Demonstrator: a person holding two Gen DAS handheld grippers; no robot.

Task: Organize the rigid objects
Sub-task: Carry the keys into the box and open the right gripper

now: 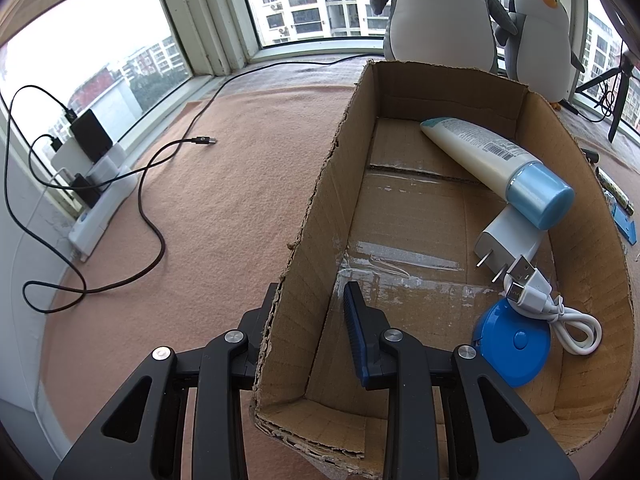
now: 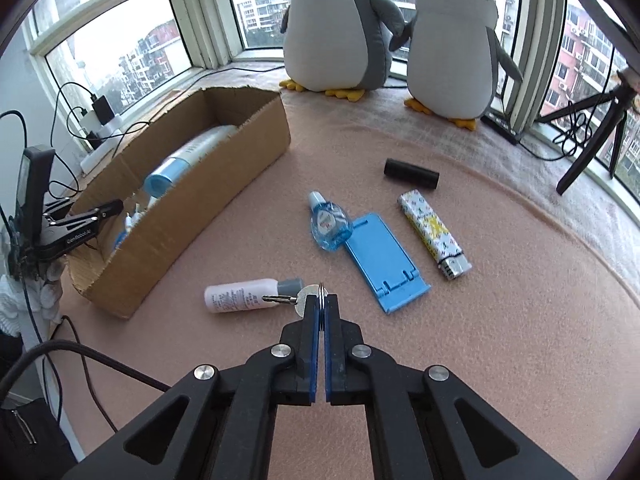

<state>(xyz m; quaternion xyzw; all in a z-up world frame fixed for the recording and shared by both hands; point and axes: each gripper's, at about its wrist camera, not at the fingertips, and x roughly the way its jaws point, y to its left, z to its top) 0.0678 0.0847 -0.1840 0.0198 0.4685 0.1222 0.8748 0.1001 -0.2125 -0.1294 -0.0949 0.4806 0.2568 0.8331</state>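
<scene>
Box [image 1: 304,240] wall hides the left gripper's [image 1: 308,312] outer finger; its jaws straddle that wall, spread. Right gripper [image 2: 322,308] pinches a key [image 2: 300,298], half hidden.

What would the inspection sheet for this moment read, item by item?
Surface: pinkish felt mat on a window ledge.
Job's things: cardboard box holds a lotion tube, white plug, white cable and blue round case. On the mat: small bottle, correction tape, blue phone stand, lighter, black cylinder.
Clutter: two plush penguins at the back.
Grippers: left claw open, straddling the box wall; right claw shut on a key.
Cables: black cable loose on the mat, running from a power strip.
Surroundings: windows, apartment blocks outside, tripod.
</scene>
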